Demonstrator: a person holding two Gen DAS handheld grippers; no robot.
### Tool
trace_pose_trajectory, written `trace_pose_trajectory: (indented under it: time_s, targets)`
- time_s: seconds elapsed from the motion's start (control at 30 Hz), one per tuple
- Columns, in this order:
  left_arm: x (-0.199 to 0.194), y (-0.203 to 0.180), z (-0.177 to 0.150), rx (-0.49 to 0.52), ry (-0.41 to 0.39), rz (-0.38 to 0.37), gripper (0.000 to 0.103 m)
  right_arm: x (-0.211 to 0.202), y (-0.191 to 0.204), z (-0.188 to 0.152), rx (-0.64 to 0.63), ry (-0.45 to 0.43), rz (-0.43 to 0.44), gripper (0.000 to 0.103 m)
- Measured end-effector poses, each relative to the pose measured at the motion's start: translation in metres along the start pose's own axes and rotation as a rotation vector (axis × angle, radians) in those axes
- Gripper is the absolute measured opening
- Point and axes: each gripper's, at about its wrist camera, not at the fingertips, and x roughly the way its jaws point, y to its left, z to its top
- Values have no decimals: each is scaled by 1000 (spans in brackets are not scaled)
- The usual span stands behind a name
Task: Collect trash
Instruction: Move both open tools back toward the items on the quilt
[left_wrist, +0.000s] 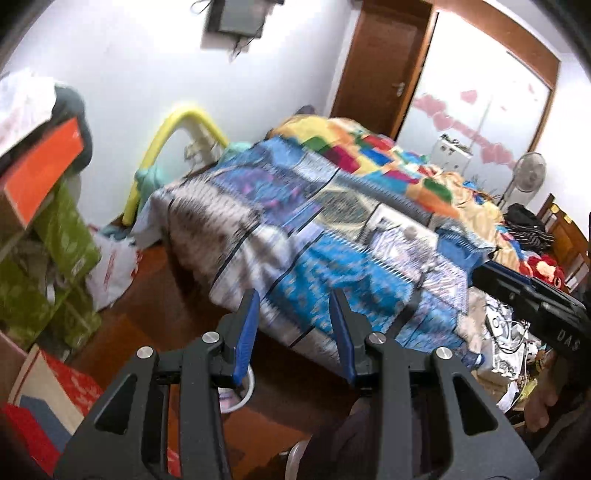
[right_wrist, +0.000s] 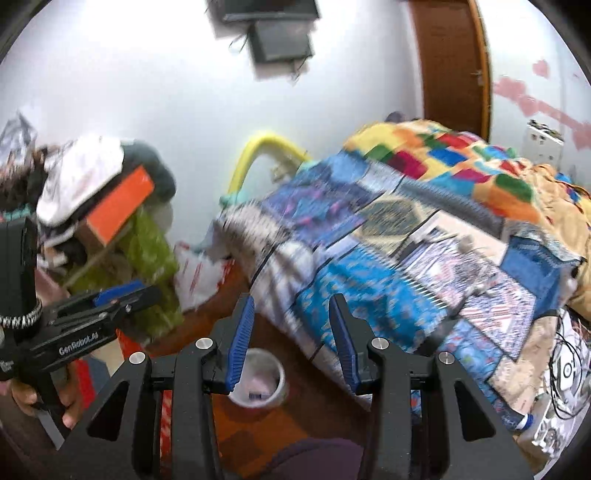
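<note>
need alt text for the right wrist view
The right gripper, blue-padded fingers apart and empty, points at a bed under a blue patterned patchwork quilt. A round white waste bin sits on the brown wooden floor below; the left gripper shows at left.

"GenRobot.AI" on left tongs (right_wrist: 122, 295) body; "DAS" on right tongs' body.

Bright, even indoor light, with strong motion blur in both wrist views.

The white painted wall (left_wrist: 129, 81) is evenly lit and almost without shadows, and the frosted glass door panel with pink marks (left_wrist: 480, 110) glows pale, near to overexposed. The blue patterned patchwork bedspread (right_wrist: 369, 266) is smeared into streaks, while the black gripper fingers with blue ribbed pads (right_wrist: 242, 332) stay sharp. The fisheye lens bends the brown wooden door frame (left_wrist: 417, 66) and leaves dark corners around each round picture.
</note>
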Motion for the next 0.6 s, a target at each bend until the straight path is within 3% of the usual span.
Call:
trace_pose_trajectory:
  time_s: [0.23,0.47,0.53,0.6]
  targets:
    - [4,-58,21,75,-54,-50,39,-42,-52,12,55,-119,-104,39]
    - [47,-118,39,147,-21,-111,42,-58,-108,13,97,-145,-224,40]
    - [62,-133,42,165,1,-128,42,-56,-128,12,119,-133,-261,44]
    - [81,-150,46,187,29,-146,43,-52,-143,10,139,-119,-284,58]
